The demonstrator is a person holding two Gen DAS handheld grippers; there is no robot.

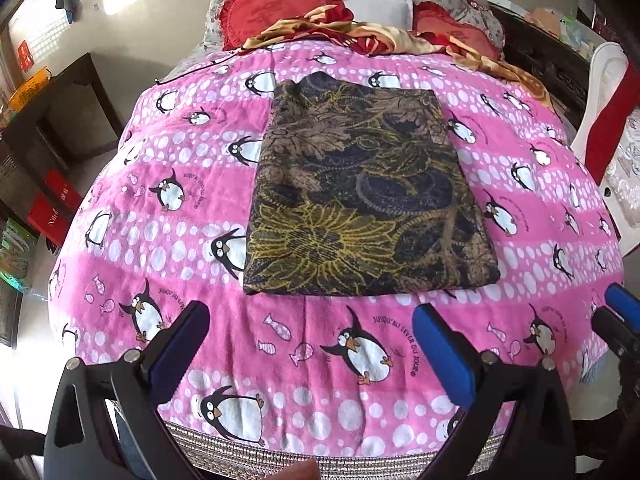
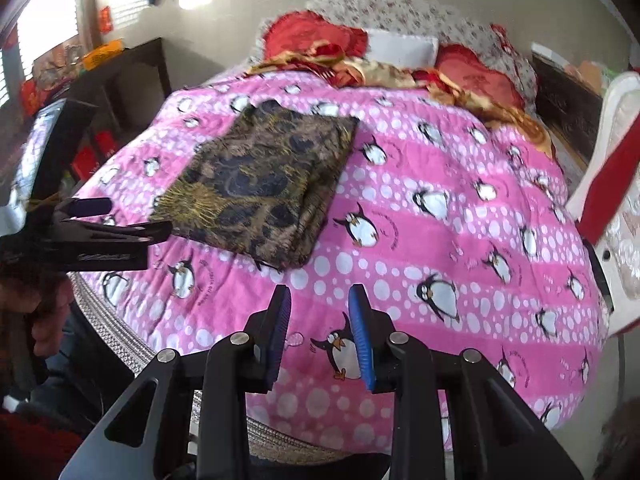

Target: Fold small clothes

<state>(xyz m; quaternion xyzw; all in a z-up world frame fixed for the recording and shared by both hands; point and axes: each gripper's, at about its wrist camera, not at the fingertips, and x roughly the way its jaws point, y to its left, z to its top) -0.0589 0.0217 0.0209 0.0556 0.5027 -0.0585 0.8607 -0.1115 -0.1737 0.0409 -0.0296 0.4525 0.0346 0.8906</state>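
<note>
folded dark brown-and-gold floral cloth (image 1: 360, 196) lying flat on pink penguin-print blanket (image 1: 168, 168), touching neither gripper. left gripper (image 1: 312, 340) gaping wide, grasping nothing; right gripper (image 2: 320, 320) hovering part-open, empty. bed edges running out of frame.

Bright daylight, fisheye-warped, blurred edges

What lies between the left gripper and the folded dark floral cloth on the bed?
Only bare pink penguin-print blanket. In the left wrist view, nothing else lies between the open left gripper and the folded dark floral cloth.
</note>
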